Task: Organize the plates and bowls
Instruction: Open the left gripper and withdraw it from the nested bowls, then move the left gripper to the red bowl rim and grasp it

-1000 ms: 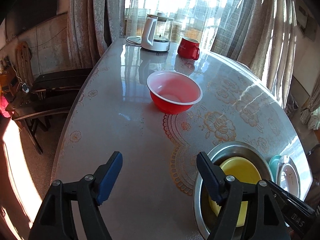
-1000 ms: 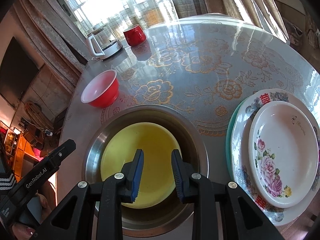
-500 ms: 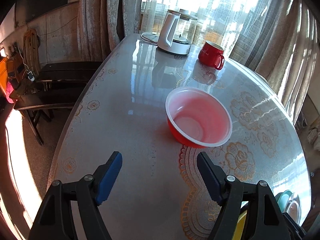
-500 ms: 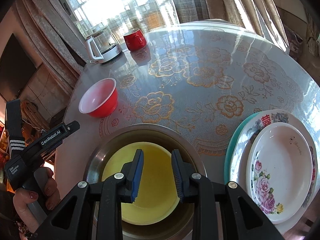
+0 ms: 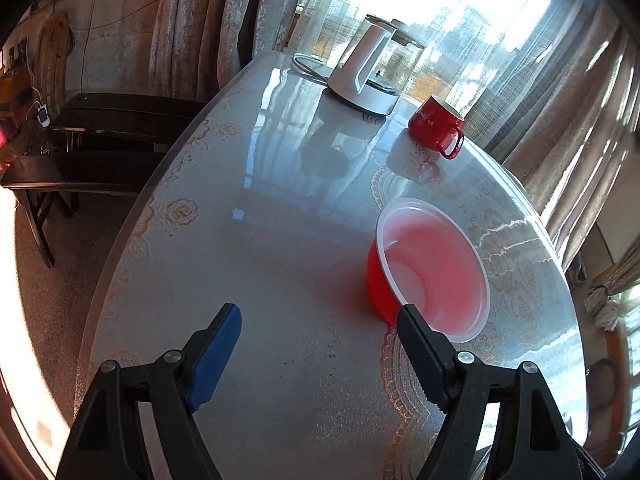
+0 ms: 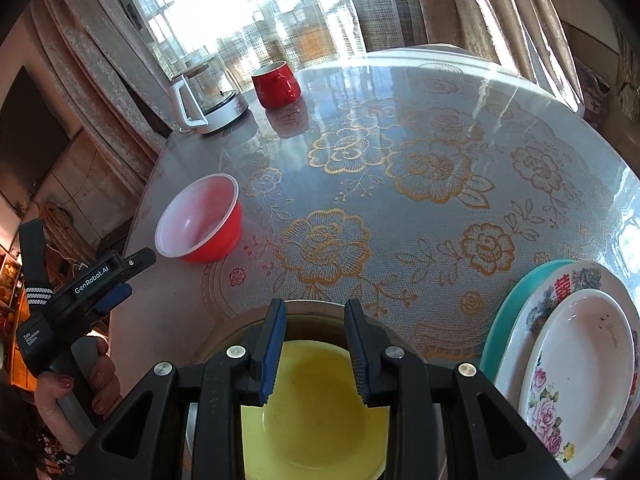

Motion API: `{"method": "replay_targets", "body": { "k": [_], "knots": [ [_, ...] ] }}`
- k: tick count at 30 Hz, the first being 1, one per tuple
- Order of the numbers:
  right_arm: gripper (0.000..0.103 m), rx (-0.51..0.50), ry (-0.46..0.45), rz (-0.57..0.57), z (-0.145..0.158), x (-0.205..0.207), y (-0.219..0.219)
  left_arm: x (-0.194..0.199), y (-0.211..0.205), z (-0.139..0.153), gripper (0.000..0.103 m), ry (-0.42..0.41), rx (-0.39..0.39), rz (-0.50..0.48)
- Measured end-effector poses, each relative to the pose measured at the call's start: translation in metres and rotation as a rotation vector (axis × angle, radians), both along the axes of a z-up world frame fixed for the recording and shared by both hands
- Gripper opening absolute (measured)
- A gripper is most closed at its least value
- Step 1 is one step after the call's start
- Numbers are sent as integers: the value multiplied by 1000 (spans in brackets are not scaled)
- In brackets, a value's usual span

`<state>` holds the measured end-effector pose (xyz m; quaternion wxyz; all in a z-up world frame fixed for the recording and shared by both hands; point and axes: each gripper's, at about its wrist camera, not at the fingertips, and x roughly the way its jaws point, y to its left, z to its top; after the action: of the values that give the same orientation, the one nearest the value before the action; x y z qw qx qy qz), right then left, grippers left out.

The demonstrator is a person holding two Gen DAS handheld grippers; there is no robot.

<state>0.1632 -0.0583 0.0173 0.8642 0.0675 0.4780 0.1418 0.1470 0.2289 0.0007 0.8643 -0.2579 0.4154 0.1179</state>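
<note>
The left gripper [image 5: 320, 316] hung over the table [image 5: 280, 208] with its jaws parting wide around nothing, its right finger just in front of the red bowl [image 5: 430, 266]. The right gripper [image 6: 314, 314] stood narrowly released and empty above the yellow bowl [image 6: 316, 420] nested in the steel basin [image 6: 304, 306], beside the stacked plates [image 6: 576, 376].

"GenRobot.AI" on the left tool [image 6: 106, 284] (smaller "Data Acquisition System" lower on its body)
</note>
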Motion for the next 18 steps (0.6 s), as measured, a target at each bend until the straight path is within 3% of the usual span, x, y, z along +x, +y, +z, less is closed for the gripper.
{"method": "replay_targets", "body": {
  "k": [5,18],
  "knots": [
    [30,-10,24,38,-3,13,24,-2,2,2,81,-69,-3,0],
    [31,10,42,53,2,71,76,12,-4,-8,75,-93,-71,-63]
  ]
}}
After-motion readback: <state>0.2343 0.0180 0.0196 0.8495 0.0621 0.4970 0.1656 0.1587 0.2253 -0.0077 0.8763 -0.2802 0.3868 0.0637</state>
